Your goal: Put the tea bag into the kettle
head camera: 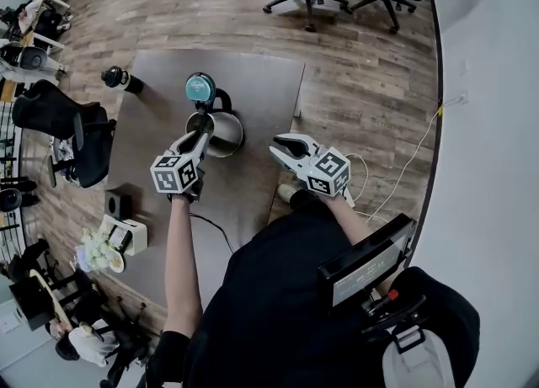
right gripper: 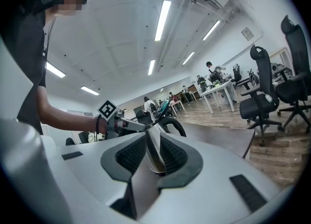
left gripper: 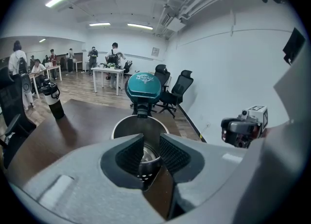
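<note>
Where the dark desk [head camera: 160,108] spreads out in the head view, a steel kettle [head camera: 226,134] stands upright near its middle, long axis vertical and mouth open to the ceiling. Its teal lid [head camera: 200,87] is flipped up on the 12 o'clock side, and its black handle [head camera: 224,102] curves off toward 1 o'clock. The left gripper view looks down into the pot. It shows only bare, shiny metal wall and floor and a small perforated patch low down, and the tea bag cannot be made out in any view. The left claw [head camera: 199,130] hangs over the 7 o'clock edge of the kettle's mouth, tipped downward. Its ribbed pads [left gripper: 131,155] are spread, with nothing pinched between them. The bare left forearm runs straight up from 6 o'clock. The right claw [head camera: 280,146] sits at 4 o'clock from the kettle, by the desk's right edge, and points toward 10 o'clock at the pot. Its jaws are also spread and empty, framing the kettle's side from a little way off. The right arm is bent in close to the body. A black bottle [head camera: 120,80] stands at 10 o'clock from the kettle, well apart from it.
</note>
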Demonstrator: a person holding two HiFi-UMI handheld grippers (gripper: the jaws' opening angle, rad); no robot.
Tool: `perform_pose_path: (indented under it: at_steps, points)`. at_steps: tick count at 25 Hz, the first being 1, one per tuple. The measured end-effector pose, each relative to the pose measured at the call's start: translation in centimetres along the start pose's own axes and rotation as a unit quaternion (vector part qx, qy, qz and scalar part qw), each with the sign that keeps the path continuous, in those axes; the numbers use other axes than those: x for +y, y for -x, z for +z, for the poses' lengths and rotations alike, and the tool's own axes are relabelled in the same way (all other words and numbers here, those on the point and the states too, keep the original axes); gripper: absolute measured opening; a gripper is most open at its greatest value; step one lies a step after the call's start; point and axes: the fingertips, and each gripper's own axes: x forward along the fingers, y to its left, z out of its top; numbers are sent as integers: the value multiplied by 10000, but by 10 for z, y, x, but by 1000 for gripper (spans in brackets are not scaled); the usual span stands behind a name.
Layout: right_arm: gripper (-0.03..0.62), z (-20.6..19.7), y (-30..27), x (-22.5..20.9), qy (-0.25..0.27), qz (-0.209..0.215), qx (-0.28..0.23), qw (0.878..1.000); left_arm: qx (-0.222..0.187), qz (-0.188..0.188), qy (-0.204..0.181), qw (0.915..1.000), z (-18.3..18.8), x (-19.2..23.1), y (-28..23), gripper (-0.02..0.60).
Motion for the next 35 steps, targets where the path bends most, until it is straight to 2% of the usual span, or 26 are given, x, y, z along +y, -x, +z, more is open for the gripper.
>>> perform_pose_path:
  at_steps: [5,8,18,23,27,35]
  points:
    - [92,1,-1,5,59,42,21,10000,-342,128,-388,9986,4,-7,9,83]
    - [92,2,-5,10,115,97,56,9999,-599,206,-450,9970,8,-8,19,83]
    - [92,1,-16,37,243,427,196,9986,-1270,634,-372,9892,5,-5,73,81]
    - [92,0,-28,53,360,726,298,9963,-1851,808,-395,9786,-3,-11,109,81]
    - [92,-4,-40,73,436,1021,422,9929,-2149,836,-422,9721,-19,-21,133,81]
    - [91,-11,-60,123,625,1543,658,9838,-2485,1091,-71,9625,-66,-32,179,81]
